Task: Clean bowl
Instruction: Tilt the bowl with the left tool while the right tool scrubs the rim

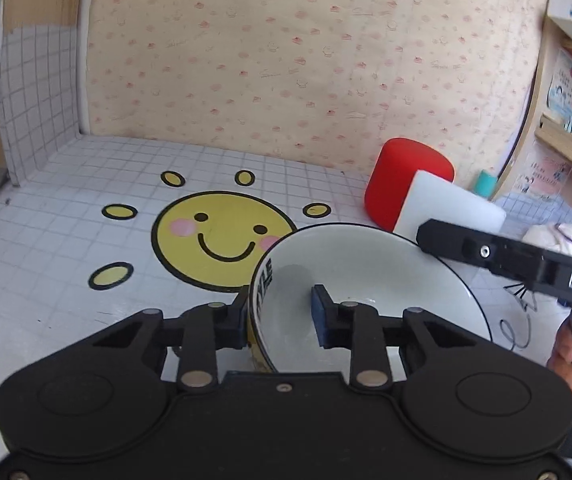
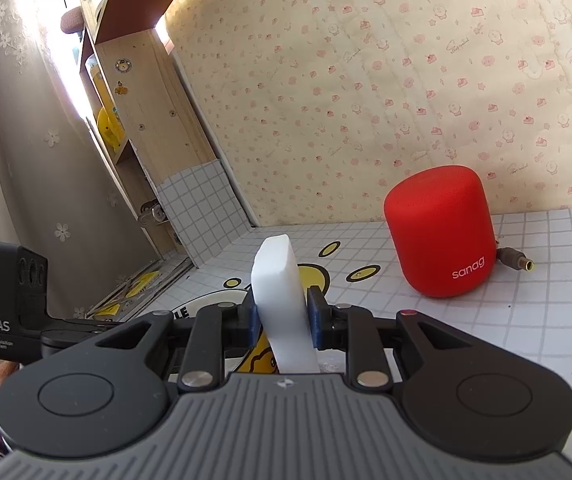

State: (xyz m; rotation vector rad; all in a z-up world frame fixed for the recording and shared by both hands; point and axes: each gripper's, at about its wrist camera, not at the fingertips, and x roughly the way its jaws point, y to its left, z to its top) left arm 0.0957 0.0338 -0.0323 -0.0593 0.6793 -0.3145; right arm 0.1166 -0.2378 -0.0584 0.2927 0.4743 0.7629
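My left gripper (image 1: 282,316) is clamped on the bowl (image 1: 365,280) wall, one finger inside. Right gripper (image 2: 282,318) pinches the white sponge (image 2: 282,300) upright, just beyond the bowl's far rim. Both grips set; wiping not yet begun, I judge.

R gripper (image 2: 282,320) is clamping white sponge (image 2: 282,300) upright betw pads; red speaker (image 2: 439,236) is sitting ahead-right, bowl (image 2: 206,312) just left.

White bowl (image 1: 365,276), black rim, yellow outside; white sponge (image 2: 282,304); red speaker (image 2: 439,236); yellow smiley sun (image 1: 222,240), pink cheeks, on white grid tabletop (image 1: 46,248); beige wallpaper (image 1: 305,60), pink motifs
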